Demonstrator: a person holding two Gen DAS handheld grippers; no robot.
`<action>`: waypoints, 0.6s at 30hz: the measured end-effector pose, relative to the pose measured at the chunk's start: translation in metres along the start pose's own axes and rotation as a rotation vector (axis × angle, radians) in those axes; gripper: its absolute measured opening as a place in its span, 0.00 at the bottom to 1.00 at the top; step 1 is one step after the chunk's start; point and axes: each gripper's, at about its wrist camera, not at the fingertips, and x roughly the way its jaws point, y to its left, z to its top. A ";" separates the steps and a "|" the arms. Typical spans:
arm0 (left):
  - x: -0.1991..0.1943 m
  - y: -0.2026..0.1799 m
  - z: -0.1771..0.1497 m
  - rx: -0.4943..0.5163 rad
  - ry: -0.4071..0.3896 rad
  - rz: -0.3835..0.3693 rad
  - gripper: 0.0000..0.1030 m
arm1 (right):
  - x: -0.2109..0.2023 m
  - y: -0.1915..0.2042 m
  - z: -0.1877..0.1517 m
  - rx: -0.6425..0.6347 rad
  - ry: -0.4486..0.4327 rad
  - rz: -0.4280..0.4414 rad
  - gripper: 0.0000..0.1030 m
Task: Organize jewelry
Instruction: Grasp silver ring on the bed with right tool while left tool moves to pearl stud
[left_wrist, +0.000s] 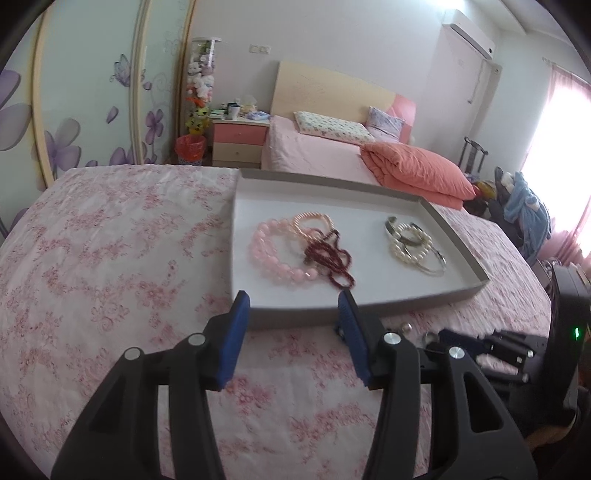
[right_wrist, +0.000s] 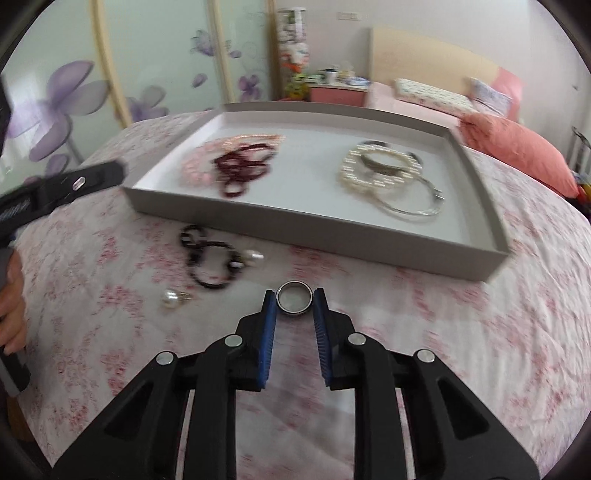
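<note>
Silver ring (right_wrist: 294, 298) sits right between the right gripper's (right_wrist: 294, 300) blue pads (right_wrist: 269, 325), lying flat on the pink floral cloth (right_wrist: 424, 332), hole facing up; pads look to touch its two sides, so I read it as clamped on the ring, though not lifted yet; ring lies dead ahead at the fingertips, just short of the tray's (right_wrist: 317, 236) near wall; the move ahead, I'd judge, is up and forward over that wall; the right hand is plainly the nearer one. Left gripper (left_wrist: 293, 302) is spread apart and empty, hovering at the tray's near edge, nothing between its jaws. In the tray: pink beads (left_wrist: 271, 254) and dark red beads (left_wrist: 332, 258) tangled on the left side, pearl bracelet (left_wrist: 410, 243) with thin bangles on the right. Loose on the cloth, left of the ring: black bracelet (right_wrist: 210, 258) and two pearl earrings (right_wrist: 170, 297), all still to sort.
</note>
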 end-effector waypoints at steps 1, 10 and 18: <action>0.000 -0.004 -0.003 0.010 0.010 -0.015 0.48 | -0.002 -0.008 -0.001 0.029 -0.001 -0.026 0.21; 0.004 -0.046 -0.032 0.116 0.098 -0.108 0.54 | -0.015 -0.056 -0.016 0.197 -0.014 -0.165 0.21; 0.023 -0.073 -0.050 0.205 0.172 -0.074 0.54 | -0.017 -0.060 -0.020 0.203 -0.014 -0.166 0.21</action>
